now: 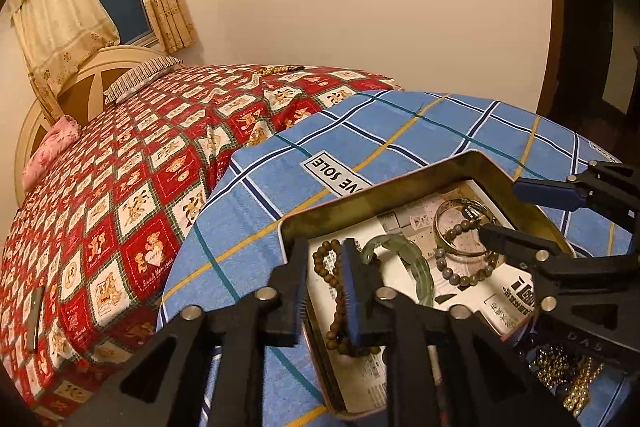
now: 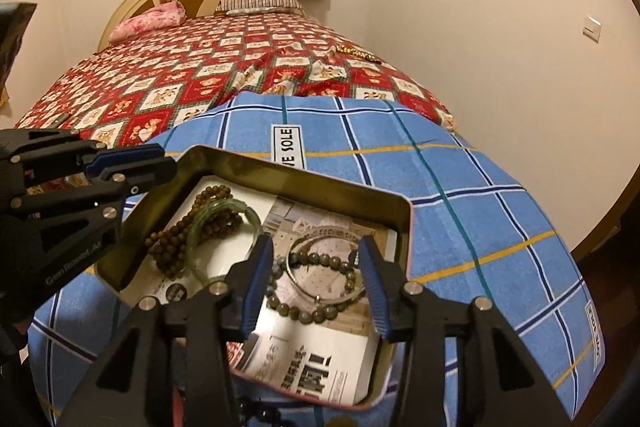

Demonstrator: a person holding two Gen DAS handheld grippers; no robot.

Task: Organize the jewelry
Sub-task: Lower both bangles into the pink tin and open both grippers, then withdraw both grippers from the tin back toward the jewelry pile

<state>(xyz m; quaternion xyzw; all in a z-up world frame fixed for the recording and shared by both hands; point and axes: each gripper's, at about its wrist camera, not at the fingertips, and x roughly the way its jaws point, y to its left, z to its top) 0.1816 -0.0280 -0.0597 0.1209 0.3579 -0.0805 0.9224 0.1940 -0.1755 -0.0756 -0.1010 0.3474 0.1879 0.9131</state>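
Fingers on the left gripper sit narrowly parted, straddling the brown wooden bead strand without pinching it; the pale green jade bangle lies just right of them. Right gripper fingers stand wider, loose around the grey stone bead bracelet and thin metal bangle. All in the shallow brass-coloured tin tray, paper-lined, on the blue checked towel.
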